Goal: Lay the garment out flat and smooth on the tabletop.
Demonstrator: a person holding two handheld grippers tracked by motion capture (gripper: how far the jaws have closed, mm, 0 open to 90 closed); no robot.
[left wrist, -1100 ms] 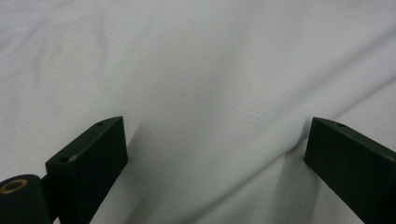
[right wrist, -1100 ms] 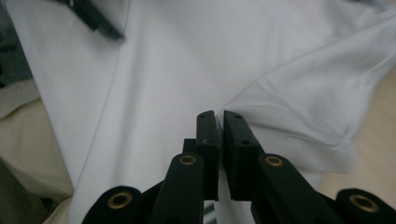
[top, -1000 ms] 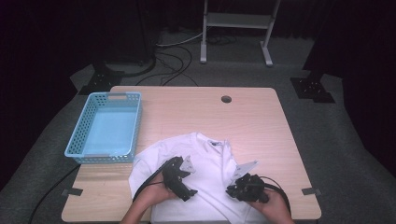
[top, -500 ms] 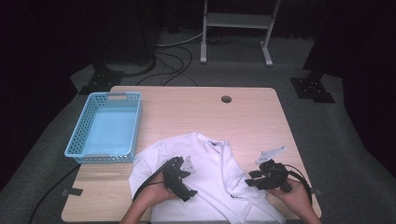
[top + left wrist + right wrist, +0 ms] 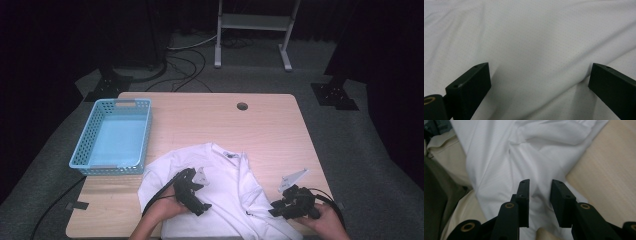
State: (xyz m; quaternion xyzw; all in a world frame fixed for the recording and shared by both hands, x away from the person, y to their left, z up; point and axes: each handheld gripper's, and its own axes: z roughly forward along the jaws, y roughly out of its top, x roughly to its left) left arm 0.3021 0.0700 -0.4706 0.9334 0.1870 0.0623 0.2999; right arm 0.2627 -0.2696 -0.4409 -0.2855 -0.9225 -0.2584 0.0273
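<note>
Left gripper (image 5: 191,191) wide; right gripper (image 5: 292,202) narrowed.

The white shirt's (image 5: 227,187) near hem runs off the high view's bottom edge, perhaps overhanging the table (image 5: 210,120).

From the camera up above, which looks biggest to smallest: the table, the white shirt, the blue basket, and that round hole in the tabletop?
In the high view, largest to smallest:
1. table
2. white shirt, though part of it runs off the bottom of the picture
3. blue basket
4. round hole, by far the smallest
</note>
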